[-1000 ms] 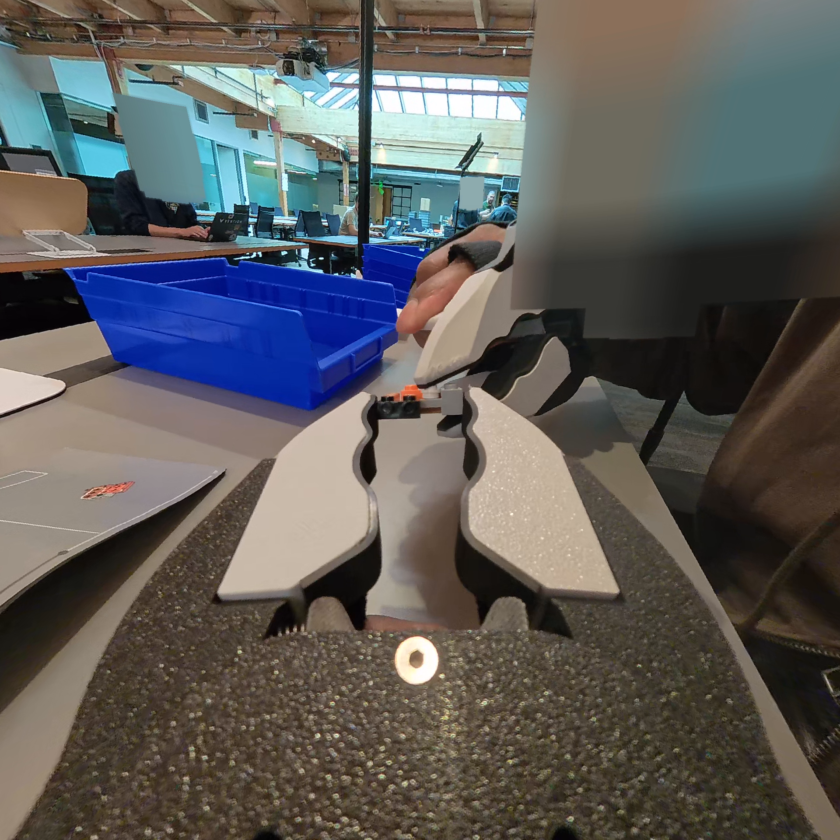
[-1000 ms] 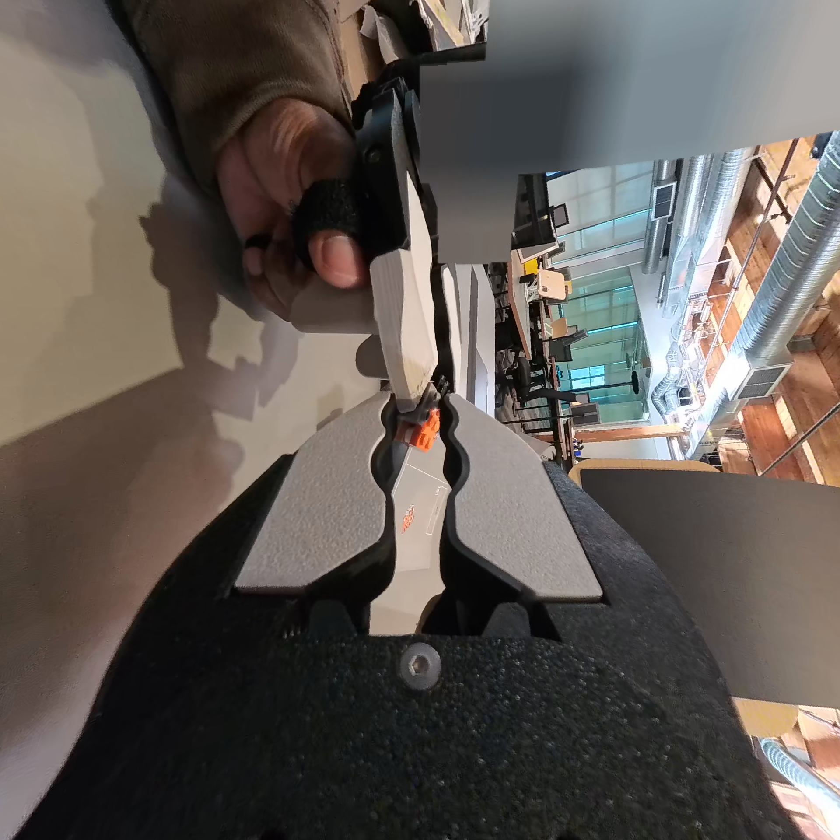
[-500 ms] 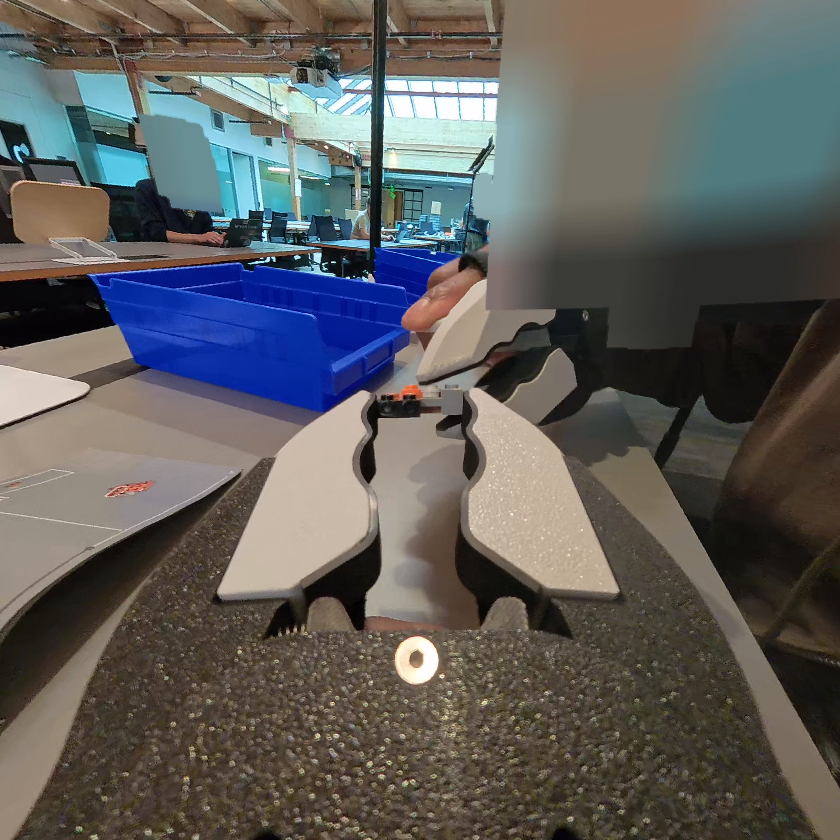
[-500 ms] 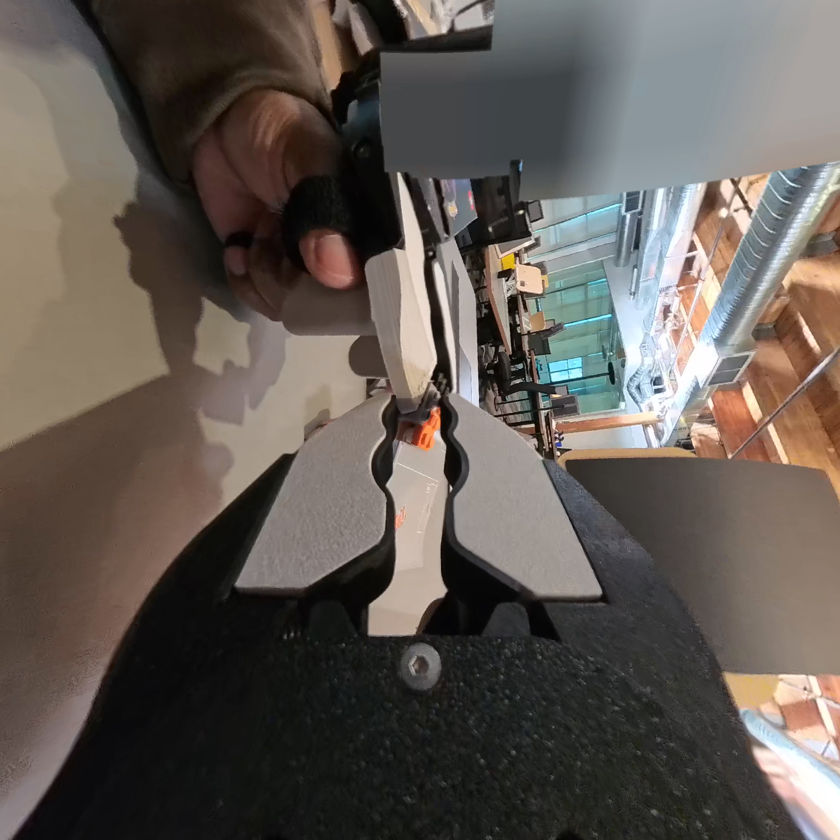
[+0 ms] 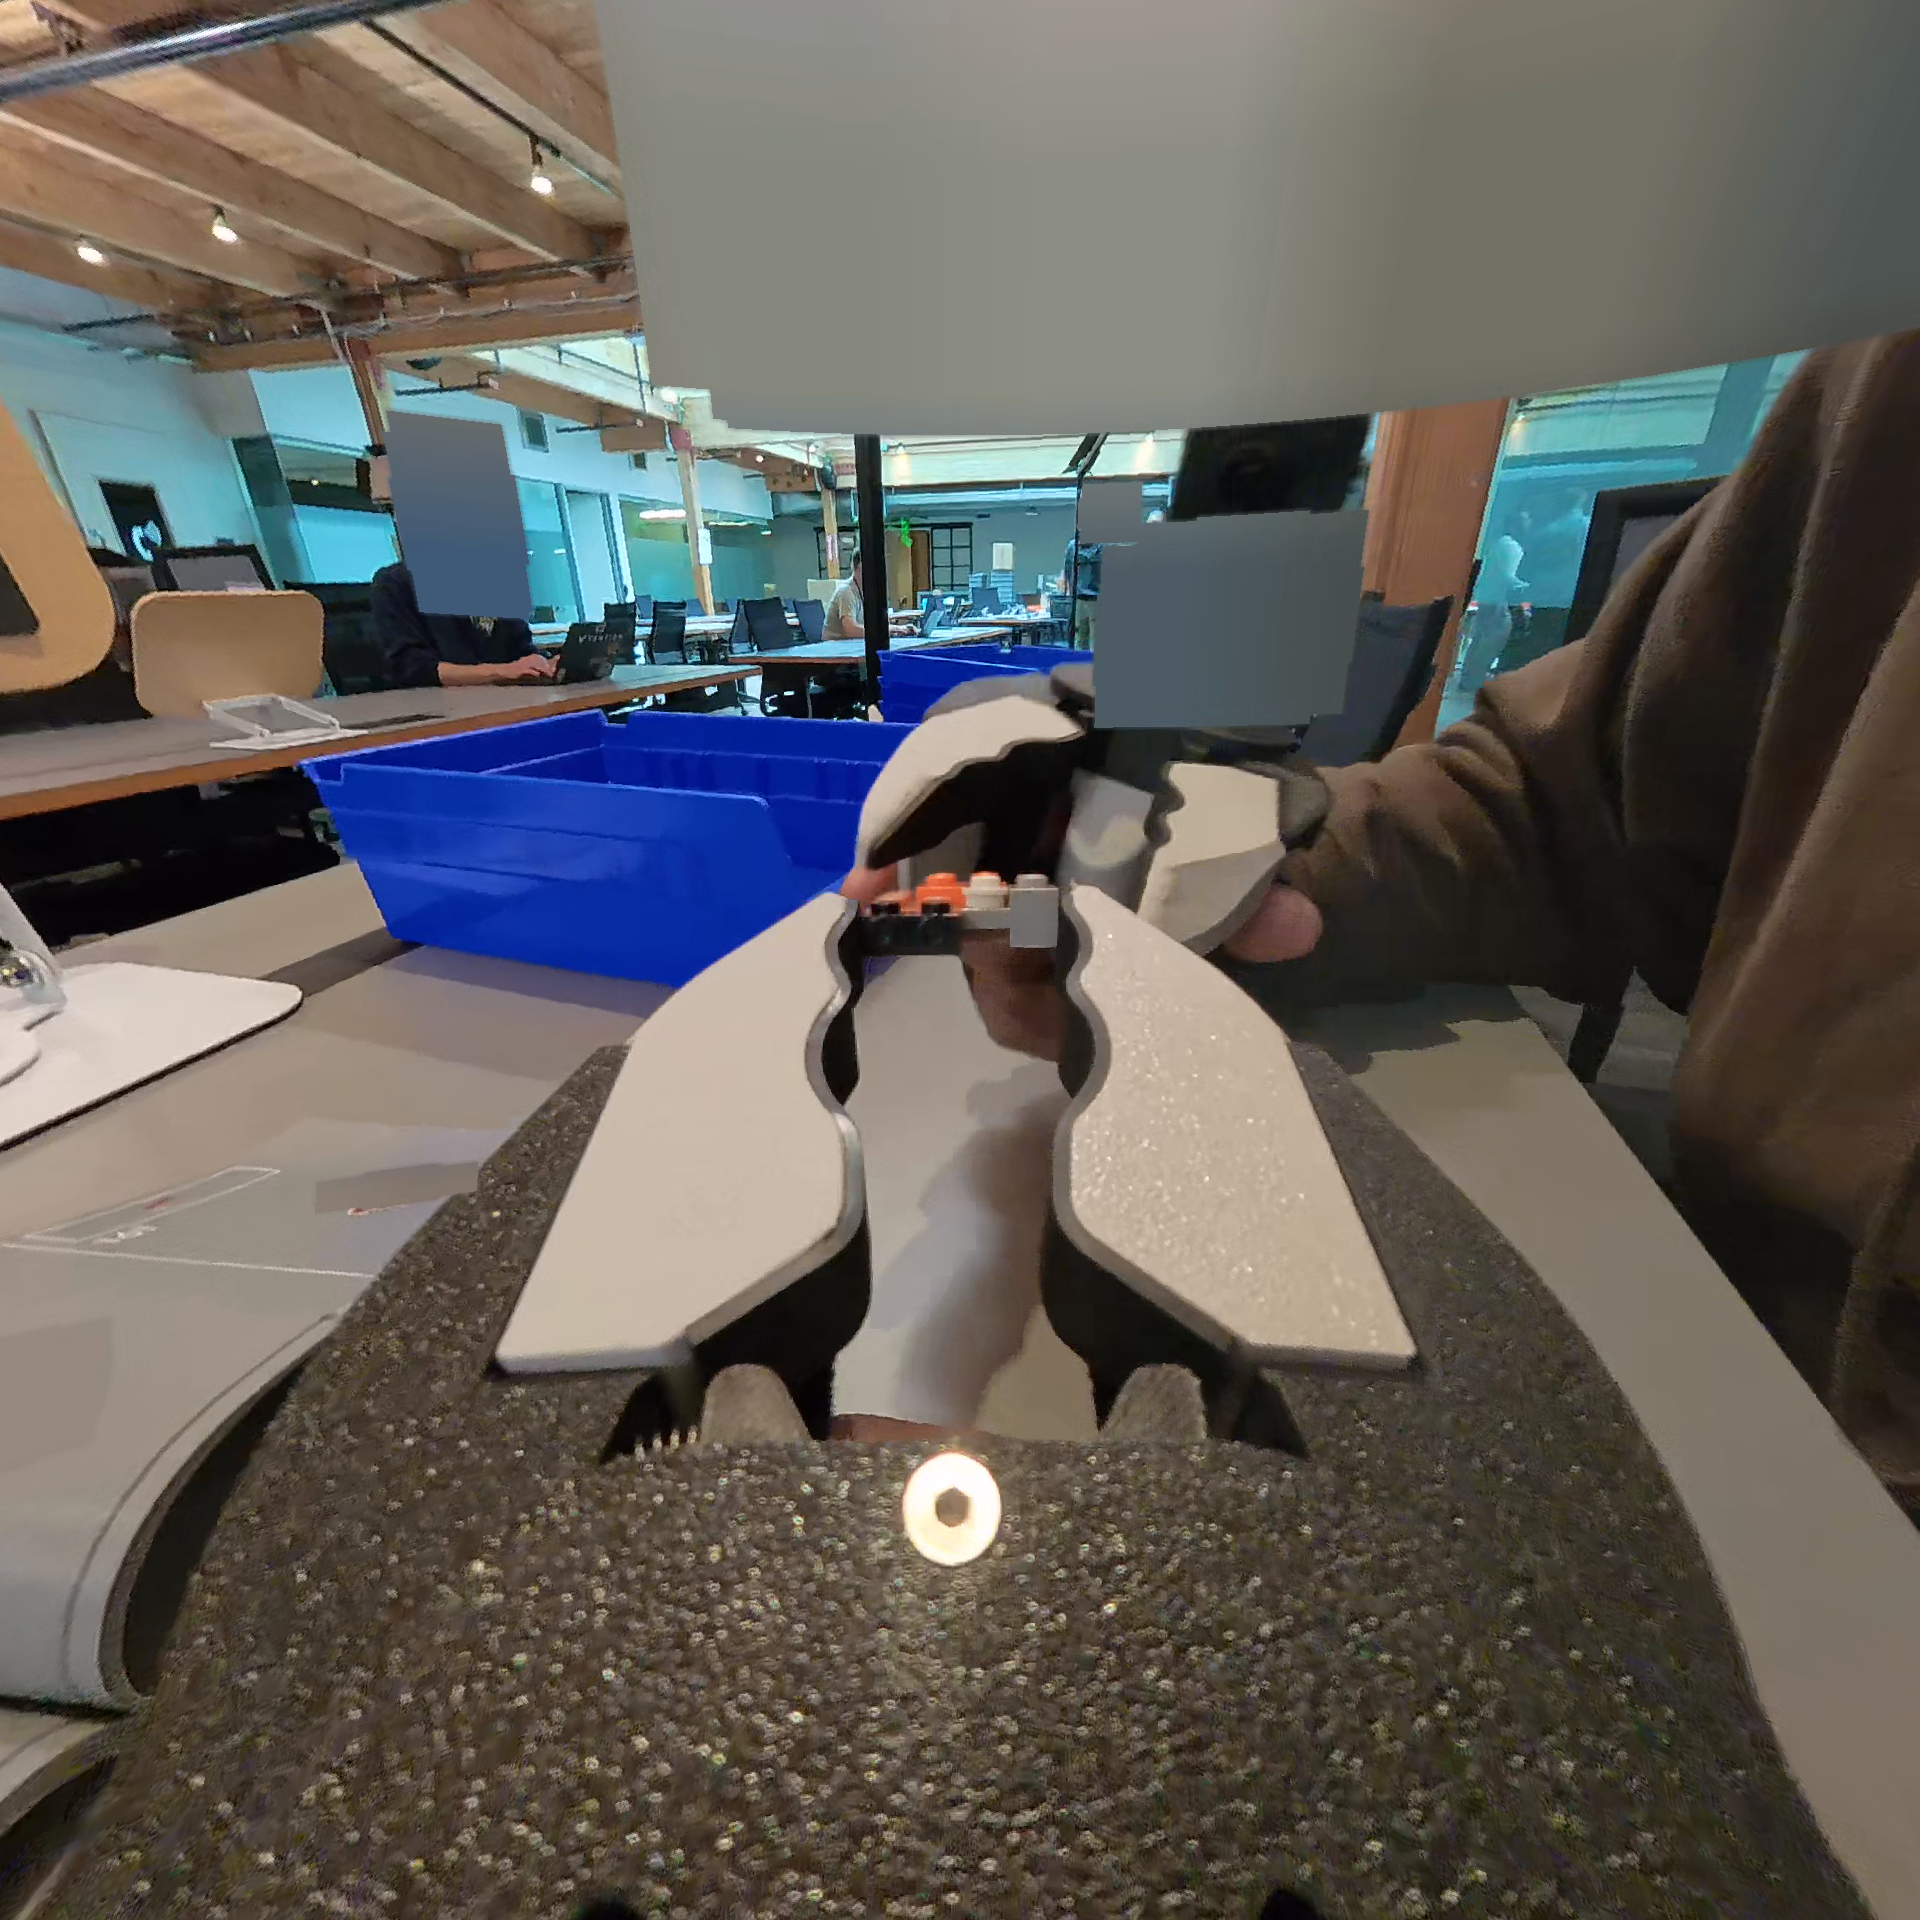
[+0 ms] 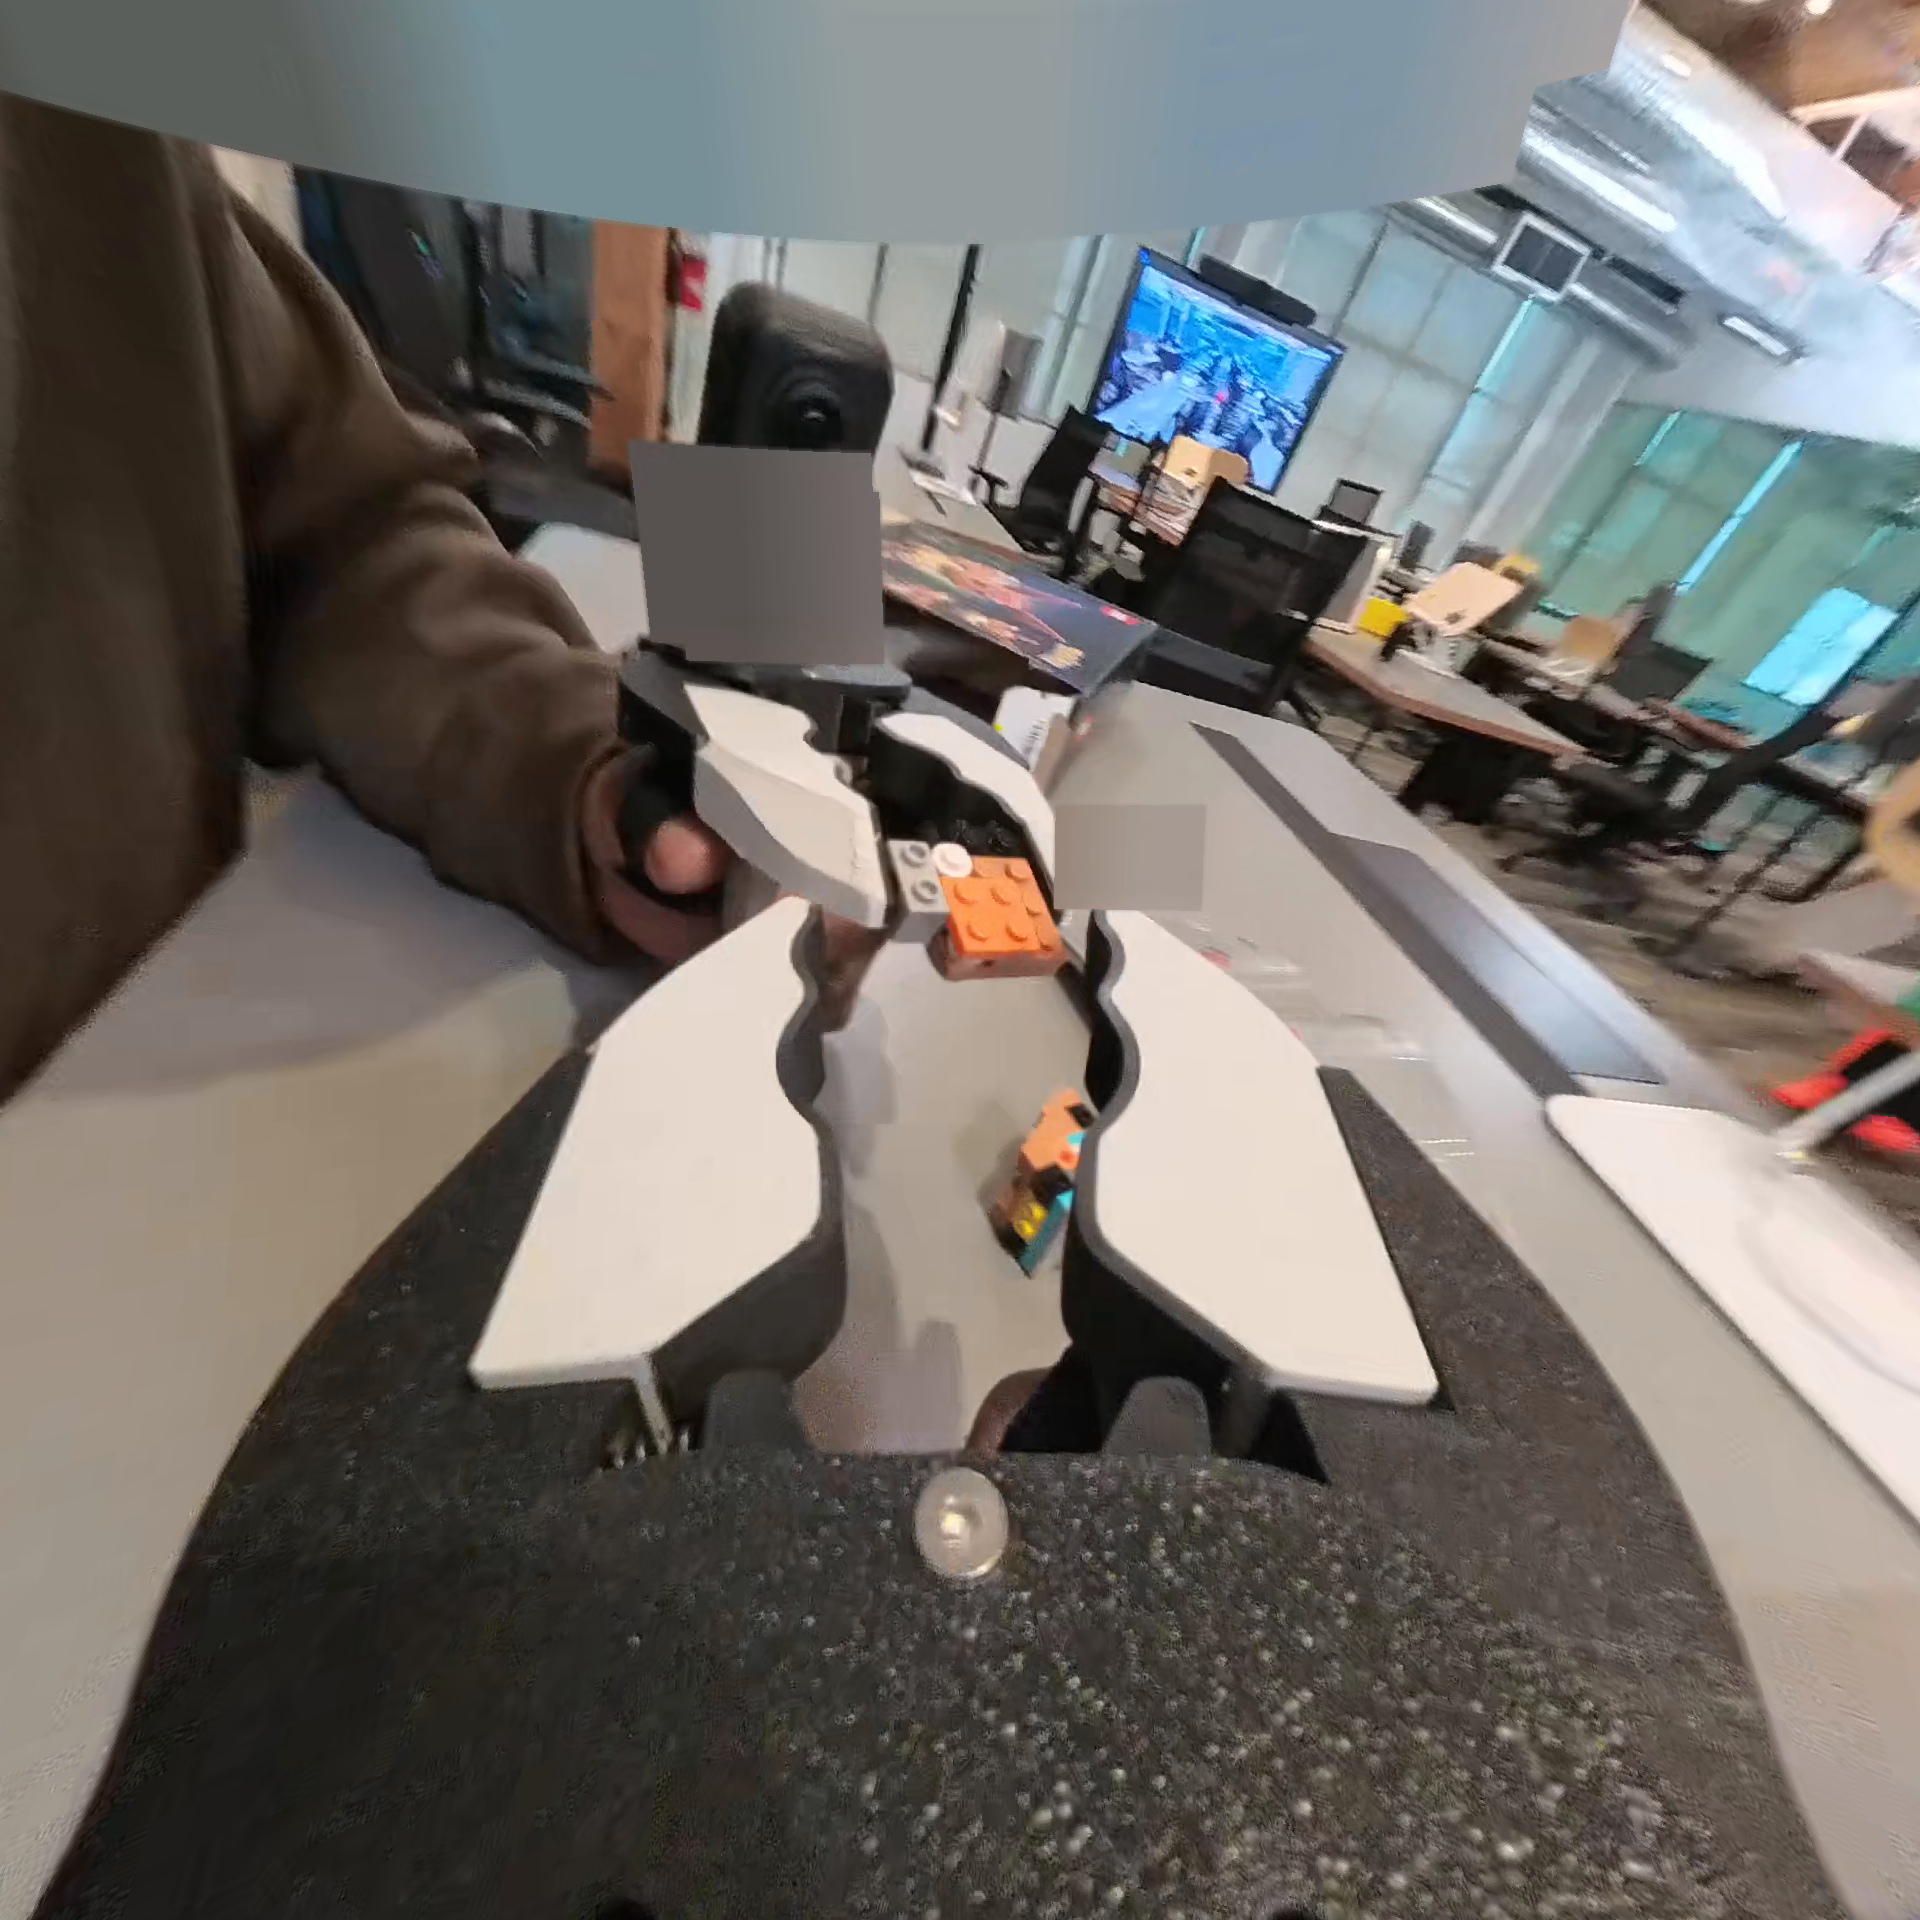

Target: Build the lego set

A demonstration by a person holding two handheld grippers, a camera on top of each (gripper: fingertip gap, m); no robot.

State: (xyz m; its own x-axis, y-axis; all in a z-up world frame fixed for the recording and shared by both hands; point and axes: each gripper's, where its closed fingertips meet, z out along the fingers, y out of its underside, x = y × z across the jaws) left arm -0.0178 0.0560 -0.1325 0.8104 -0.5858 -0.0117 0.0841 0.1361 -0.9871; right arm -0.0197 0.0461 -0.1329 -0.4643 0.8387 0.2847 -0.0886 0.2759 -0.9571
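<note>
My left gripper (image 5: 956, 920) is shut on a small lego assembly (image 5: 961, 909) of black, orange and grey pieces and holds it above the grey table (image 5: 436, 1049). In the right wrist view the left gripper (image 6: 966, 883) faces me, and the assembly's orange plate (image 6: 997, 914) and grey plate show between its tips. My right gripper (image 6: 951, 935) is open, with its tips just short of the assembly on either side. It also shows in the left wrist view (image 5: 1049, 831), just behind the assembly. A small orange, black and teal lego piece (image 6: 1039, 1184) lies on the table between my right fingers.
A blue bin (image 5: 582, 831) stands behind the grippers, with more blue bins farther back. A white pad (image 5: 125, 1029) and an instruction sheet (image 5: 156, 1216) lie at the left. Another white pad (image 6: 1714, 1195) lies at the right. A printed box (image 6: 1018, 613) lies at the back. Only a small space, under 4 cm, lies between the two pairs of fingers.
My right gripper has opened, let go of the assembly and turned upright from its sideways pose. My left gripper has kept its hold and lifted the assembly a little.
</note>
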